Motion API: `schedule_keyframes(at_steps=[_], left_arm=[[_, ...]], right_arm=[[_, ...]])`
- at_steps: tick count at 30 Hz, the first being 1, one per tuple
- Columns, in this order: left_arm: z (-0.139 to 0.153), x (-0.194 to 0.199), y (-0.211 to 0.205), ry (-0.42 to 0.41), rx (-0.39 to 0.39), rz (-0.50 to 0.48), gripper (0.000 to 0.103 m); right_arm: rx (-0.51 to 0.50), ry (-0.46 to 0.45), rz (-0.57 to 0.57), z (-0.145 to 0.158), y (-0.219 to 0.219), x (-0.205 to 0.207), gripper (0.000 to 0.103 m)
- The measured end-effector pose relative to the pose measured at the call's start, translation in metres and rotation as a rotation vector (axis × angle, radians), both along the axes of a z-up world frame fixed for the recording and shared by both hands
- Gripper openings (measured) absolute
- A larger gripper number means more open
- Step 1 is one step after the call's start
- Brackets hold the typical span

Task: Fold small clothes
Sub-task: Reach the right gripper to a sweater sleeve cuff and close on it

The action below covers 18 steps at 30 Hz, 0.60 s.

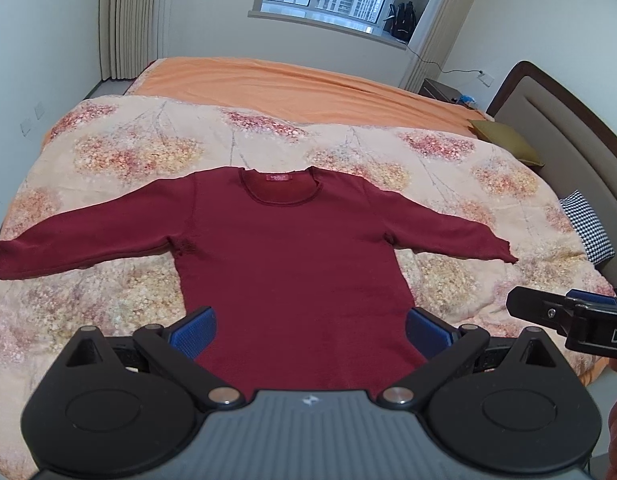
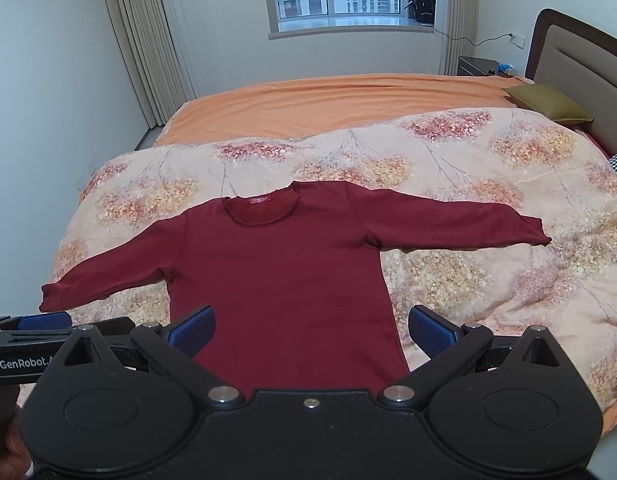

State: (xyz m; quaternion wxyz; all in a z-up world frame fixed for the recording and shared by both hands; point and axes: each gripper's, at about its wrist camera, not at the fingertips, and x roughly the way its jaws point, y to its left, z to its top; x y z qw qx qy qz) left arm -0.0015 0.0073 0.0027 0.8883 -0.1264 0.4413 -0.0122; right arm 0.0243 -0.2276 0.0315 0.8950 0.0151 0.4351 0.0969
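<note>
You're at the start: 1 dark red top [image 1: 292,256] lies flat, unfolded, on the floral quilt [image 1: 108,152], both sleeves spread wide. Your left gripper [image 1: 310,330] and right gripper [image 2: 311,330] hover above the hem, jaws spread, holding nothing. Next move likely calls for pinching a sleeve cuff and carrying it across the body. Count: 1 top, 2 sleeves, 2 grippers.

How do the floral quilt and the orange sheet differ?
The floral quilt is patterned with pink and yellow blossoms; the orange sheet is plain. The quilt covers the near part of the bed and carries the red sweater; the sheet lies bare beyond it, toward the window. Both are spread flat on one bed.
</note>
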Motion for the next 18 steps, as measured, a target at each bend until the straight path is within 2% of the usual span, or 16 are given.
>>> schedule_keyframes(at_steps=[4,8,18], left_arm=[[0.0,0.004,-0.009,-0.021,-0.013,-0.041,0.103],[-0.005,0.011,-0.018,-0.031,-0.065,-0.082,0.103],[-0.016,0.054,-0.041,0.032,-0.098,0.011,0.103]], right_arm=[[0.031,-0.019,-0.021,-0.002,-0.012,0.003,0.102],[0.069,-0.015,-0.041,-0.009,-0.027,0.011,0.102],[0.186,0.013,-0.038,-0.022,-0.097,0.064,0.103]])
